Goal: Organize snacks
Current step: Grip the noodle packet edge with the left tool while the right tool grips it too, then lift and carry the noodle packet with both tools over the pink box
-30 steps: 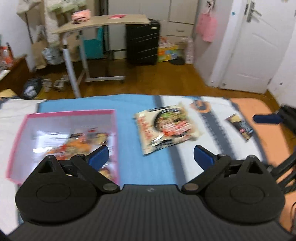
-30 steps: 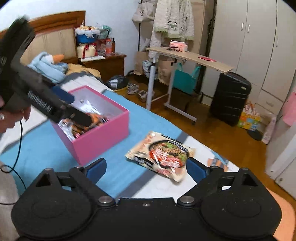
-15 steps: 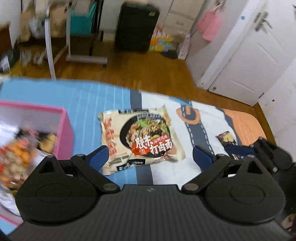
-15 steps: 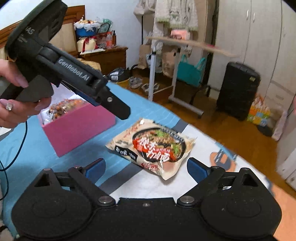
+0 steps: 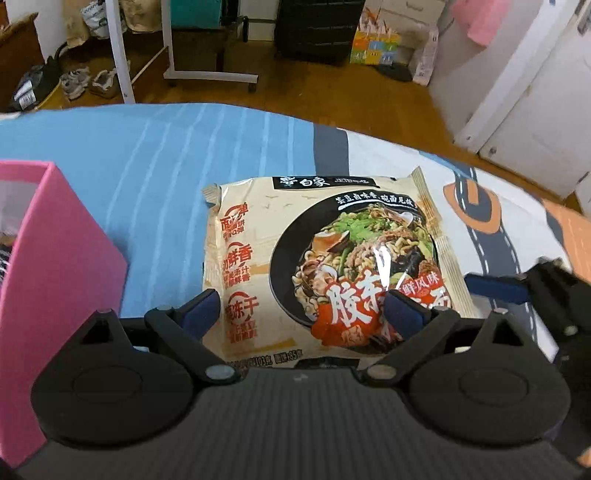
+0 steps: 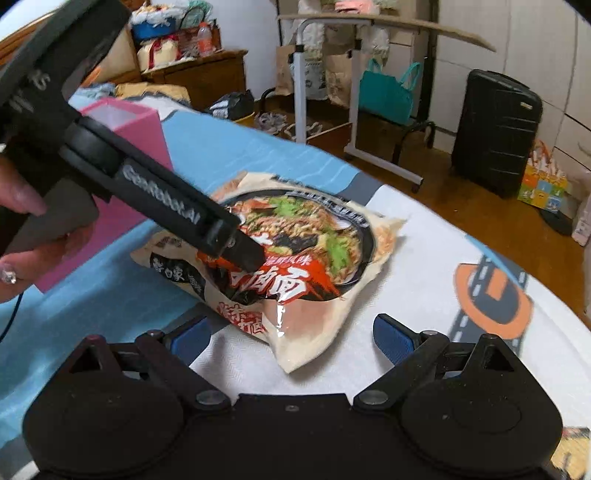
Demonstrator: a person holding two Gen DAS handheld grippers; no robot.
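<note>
A beige instant-noodle packet (image 5: 314, 258) lies flat on the bed cover. It also shows in the right wrist view (image 6: 295, 258). My left gripper (image 5: 301, 314) is open just above it, its blue fingertips straddling the packet's near part. In the right wrist view the left gripper's fingers (image 6: 236, 247) reach down onto the packet. My right gripper (image 6: 291, 336) is open and empty, just short of the packet's near corner. Its blue fingers (image 5: 495, 286) show at the packet's right in the left wrist view. A pink box (image 5: 55, 266) holding snacks stands left of the packet.
The bed cover (image 5: 166, 155) is blue, then white with a road print. Beyond its edge are wooden floor, a white rolling desk (image 6: 369, 22), a black suitcase (image 6: 495, 133) and a white door (image 5: 535, 92).
My left gripper has swung right from over the pink box and dropped close over the noodle packet. My right gripper has moved closer to the packet. Both stay open.
</note>
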